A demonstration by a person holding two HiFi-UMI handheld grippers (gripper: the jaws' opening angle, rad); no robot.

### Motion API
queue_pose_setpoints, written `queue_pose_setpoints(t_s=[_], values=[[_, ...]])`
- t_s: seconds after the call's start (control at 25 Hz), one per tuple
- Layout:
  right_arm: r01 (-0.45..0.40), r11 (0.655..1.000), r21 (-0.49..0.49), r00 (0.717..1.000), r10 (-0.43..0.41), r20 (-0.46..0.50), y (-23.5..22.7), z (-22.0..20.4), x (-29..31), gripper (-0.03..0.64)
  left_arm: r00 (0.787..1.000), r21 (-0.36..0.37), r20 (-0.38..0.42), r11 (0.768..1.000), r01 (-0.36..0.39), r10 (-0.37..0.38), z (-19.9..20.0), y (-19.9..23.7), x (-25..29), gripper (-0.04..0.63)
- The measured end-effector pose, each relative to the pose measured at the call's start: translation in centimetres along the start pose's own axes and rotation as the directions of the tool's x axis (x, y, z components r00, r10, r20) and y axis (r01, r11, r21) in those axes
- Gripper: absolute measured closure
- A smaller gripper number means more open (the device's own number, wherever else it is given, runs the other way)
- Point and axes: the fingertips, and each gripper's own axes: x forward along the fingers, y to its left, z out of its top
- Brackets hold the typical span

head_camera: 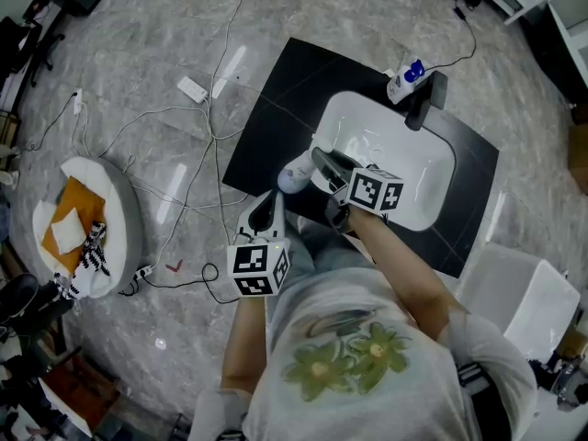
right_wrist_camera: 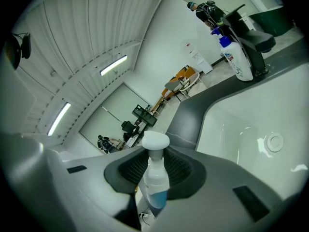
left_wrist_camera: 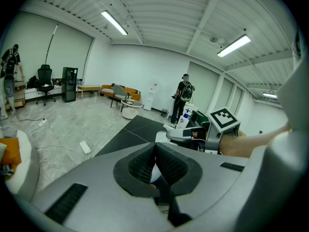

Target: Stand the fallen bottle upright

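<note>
Directly between the pads of the right gripper stands the bottle, a clear one with blue liquid low in it and a white cap pointing away from the gripper body. The jaws are clamped on its sides below the neck. From the head view the bottle sits at the very tip of this gripper, at the edge of the white sink, over the black counter. Whether its base rests on the counter, and whether it is fully upright, I cannot tell.

Just beside it on the person's side is the left gripper, tips close to the bottle but not visibly touching it. Its own view shows this gripper with jaws drawn together, gripping nothing that can be made out.

Farther beyond the right gripper, across the basin, a spray bottle with a blue top stands upright just beside a black faucet.
</note>
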Motion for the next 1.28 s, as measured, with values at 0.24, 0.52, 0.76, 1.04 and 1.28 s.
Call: queue_pose_setpoints(t_s=[0.24, 0.52, 0.76, 1.04, 1.28], values=[[-0.003, 0.999, -0.052, 1.000, 0.003, -0.007, 0.8, 0.1, -0.1, 0.497, 1.000, 0.003, 0.000, 1.000, 0.001, -0.001, 0.0, -0.1, -0.3, 0.577], [-0.020, 0.987, -0.161, 1.000, 0.016, -0.026, 2.1, 0.0, 0.1, 0.497, 1.000, 0.005, 0.003, 1.000, -0.002, 0.002, 0.0, -0.3, -0.5, 0.577], [-0.029, 0.977, -0.213, 0.999, 0.022, -0.033, 2.8, 0.2, 0.2, 0.497, 1.000, 0.004, 0.004, 1.000, -0.006, 0.006, 0.0, -0.4, -0.6, 0.577], [-0.043, 0.954, -0.296, 0.998, 0.029, -0.049, 3.7, 0.0, 0.2, 0.497, 1.000, 0.004, 0.011, 1.000, -0.007, 0.007, 0.1, -0.4, -0.6, 0.577], [-0.053, 0.939, -0.341, 0.998, 0.036, -0.057, 4.1, 0.0, 0.0, 0.497, 1.000, 0.005, 0.013, 1.000, -0.008, 0.008, 0.2, -0.8, -0.6, 0.577]])
